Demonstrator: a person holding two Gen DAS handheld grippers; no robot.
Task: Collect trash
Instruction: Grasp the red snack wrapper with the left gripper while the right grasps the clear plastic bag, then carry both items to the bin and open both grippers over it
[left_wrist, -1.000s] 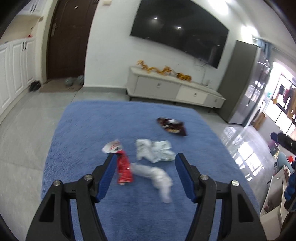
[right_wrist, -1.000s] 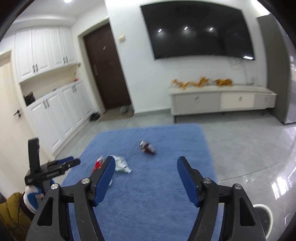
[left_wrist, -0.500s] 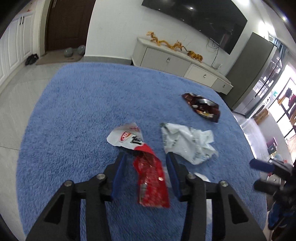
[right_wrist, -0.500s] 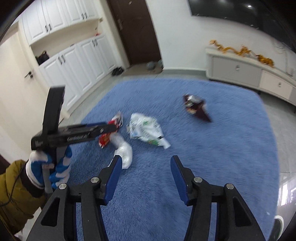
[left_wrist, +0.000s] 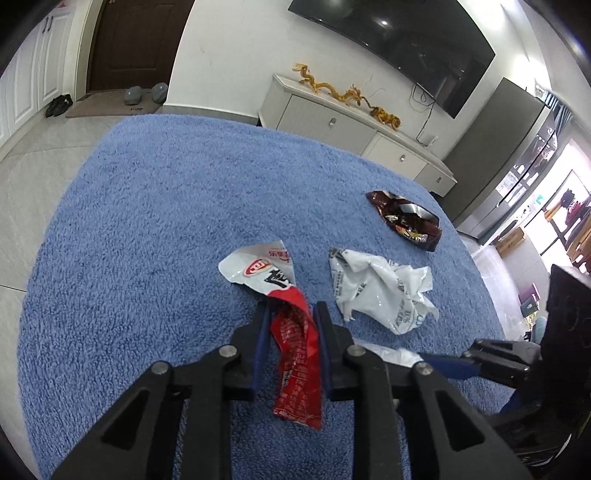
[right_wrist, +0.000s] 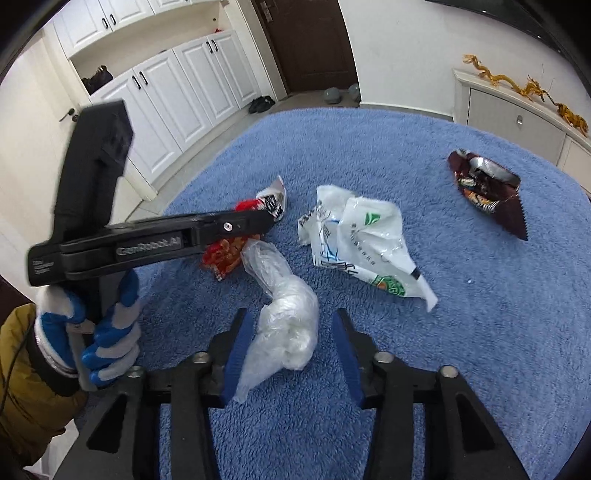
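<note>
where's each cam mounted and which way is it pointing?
Left wrist: on the left gripper, looking down along its fingers at the red wrapper between them on the blue rug; right gripper shows at right.
Right wrist: on the right gripper, fingers astride the clear bag; left gripper and gloved hand at left.
Shared: white bag, brown wrapper, rug.

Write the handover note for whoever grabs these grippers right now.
Left gripper: jaws nearly closed around the red and white snack wrapper, which lies on the blue rug; not lifted.
Right gripper: open, straddling the clear crumpled plastic bag, not gripping.
Also on the rug: white plastic bag in the middle, dark brown snack packet at the far side.
Done: nothing collected so far as visible. No bin in view.
Left: close on both pieces, lift, then fetch the other two.
</note>
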